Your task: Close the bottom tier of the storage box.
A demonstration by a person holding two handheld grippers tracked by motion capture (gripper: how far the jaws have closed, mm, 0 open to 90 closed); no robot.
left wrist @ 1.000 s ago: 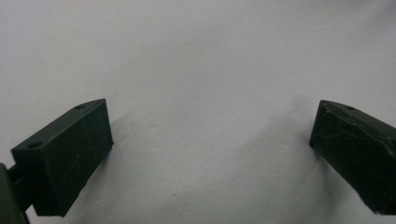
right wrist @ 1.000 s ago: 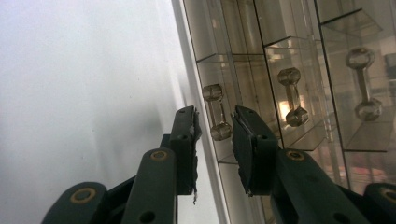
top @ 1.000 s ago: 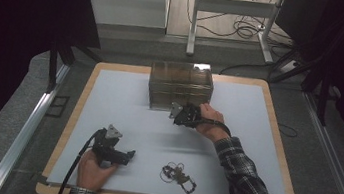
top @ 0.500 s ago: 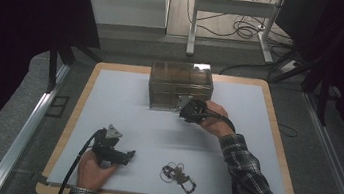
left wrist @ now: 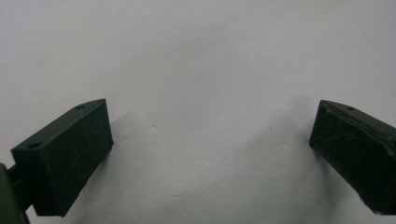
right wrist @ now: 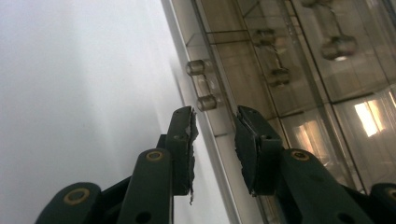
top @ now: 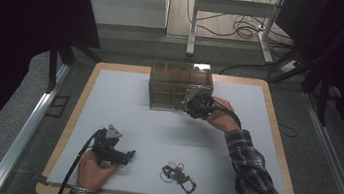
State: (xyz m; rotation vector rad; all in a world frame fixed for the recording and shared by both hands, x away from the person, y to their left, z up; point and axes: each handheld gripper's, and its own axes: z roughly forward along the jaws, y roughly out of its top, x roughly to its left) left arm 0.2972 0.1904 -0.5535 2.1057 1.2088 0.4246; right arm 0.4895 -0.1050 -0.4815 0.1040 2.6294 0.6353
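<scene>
A smoky clear drawer box [top: 180,85] stands at the far middle of the white mat [top: 156,125]. My right gripper [top: 188,101] is held against its front right corner. In the right gripper view the jaws of the right gripper [right wrist: 215,114] stand a narrow gap apart with nothing pressed between them. A small clear drawer handle [right wrist: 201,86] sits just beyond the tips. My left gripper [top: 128,156] rests on the mat near the front left. Its jaws [left wrist: 210,135] are wide apart over bare mat. A tangle of small metal pieces [top: 179,174] lies on the mat, right of the left gripper.
The mat lies on a wooden board [top: 275,141] with grey floor around it. Metal rails [top: 24,133] run along both sides. Table legs and cables [top: 240,25] stand beyond the far edge.
The right hand has lifted a little and drifted right along the box front. The left hand has kept still.
</scene>
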